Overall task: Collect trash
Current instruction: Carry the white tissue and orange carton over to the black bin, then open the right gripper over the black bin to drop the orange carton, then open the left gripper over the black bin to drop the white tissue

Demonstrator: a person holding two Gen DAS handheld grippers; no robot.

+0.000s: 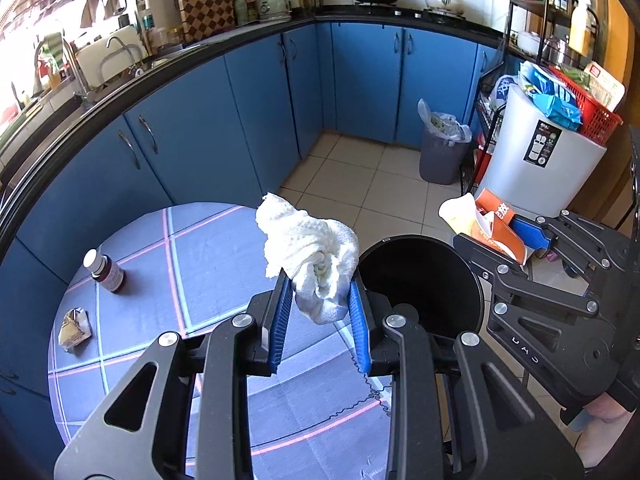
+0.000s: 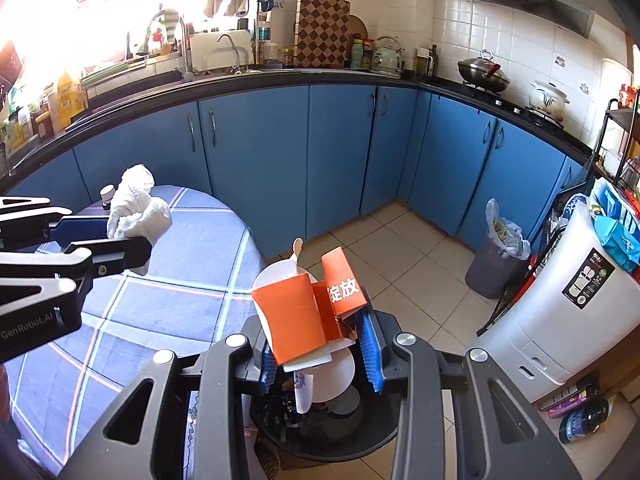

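Note:
My left gripper (image 1: 318,280) is shut on a crumpled white paper towel (image 1: 308,240), held above the edge of the round table (image 1: 200,248) next to a black trash bin (image 1: 424,280). To its right, my right gripper (image 1: 504,236) is shut on a torn orange carton (image 1: 500,232). In the right wrist view the orange carton (image 2: 296,316) sits between the blue pads of the right gripper (image 2: 318,340), directly over the bin (image 2: 332,432), which holds paper scraps. A small brown bottle (image 1: 106,270) and a crumpled wrapper (image 1: 74,328) lie on the table. The left gripper (image 2: 120,236) shows at the left.
Blue cabinets (image 1: 240,112) curve behind the table. A grey lined bin (image 1: 440,152) stands on the tiled floor in the corner. A white appliance (image 1: 540,168) topped with a red basket (image 1: 592,116) and a metal rack stand at the right.

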